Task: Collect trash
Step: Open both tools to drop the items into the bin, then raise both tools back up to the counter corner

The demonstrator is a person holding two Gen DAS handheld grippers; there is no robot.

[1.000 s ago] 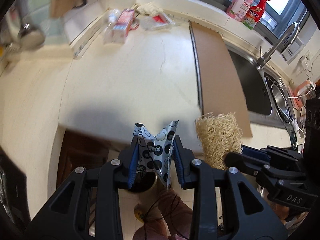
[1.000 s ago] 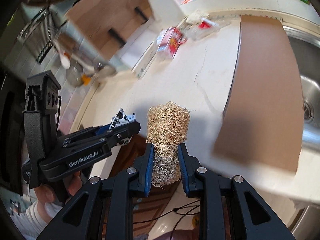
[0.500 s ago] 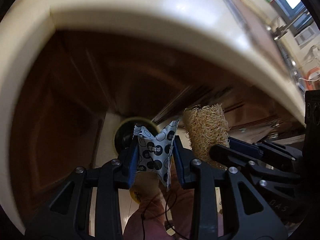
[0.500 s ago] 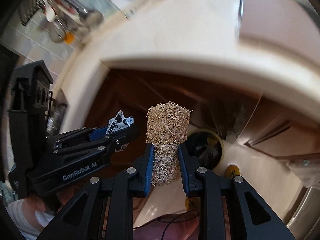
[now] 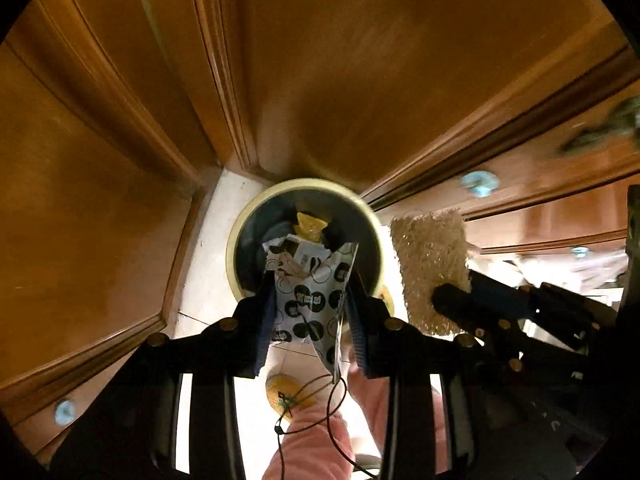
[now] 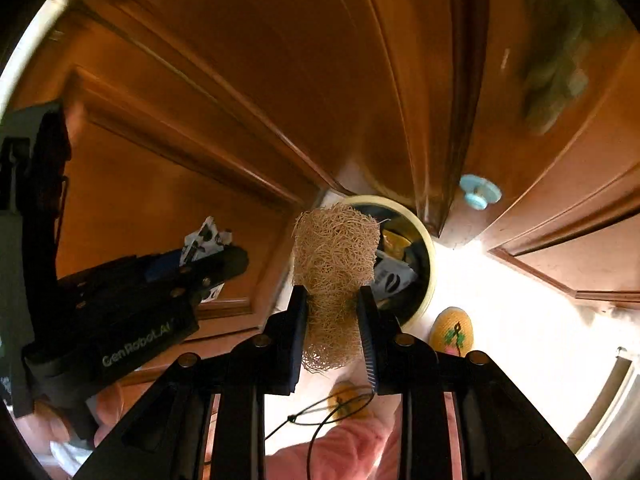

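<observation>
My left gripper (image 5: 310, 300) is shut on a black-and-white dotted wrapper (image 5: 308, 292) and holds it right above a round trash bin (image 5: 236, 240) with a pale yellow rim on the floor. The bin holds a yellow packet (image 5: 310, 226) and other wrappers. My right gripper (image 6: 332, 300) is shut on a tan loofah scrubber (image 6: 334, 248), just left of the same bin (image 6: 428, 252). In the left wrist view the loofah (image 5: 430, 264) sits to the right of the bin. In the right wrist view the left gripper (image 6: 216, 256) with its wrapper (image 6: 204, 238) is at the left.
Brown wooden cabinet doors (image 5: 320, 60) stand behind and around the bin, with pale blue knobs (image 6: 480, 194). The floor is pale tile (image 6: 520, 320). The person's yellow knitted slippers (image 6: 452, 330) and pink trousers (image 5: 320, 440) are below the grippers.
Both grippers have swung down from the countertop toward the floor and now point at the bin by the cabinets. Each still holds its item.
</observation>
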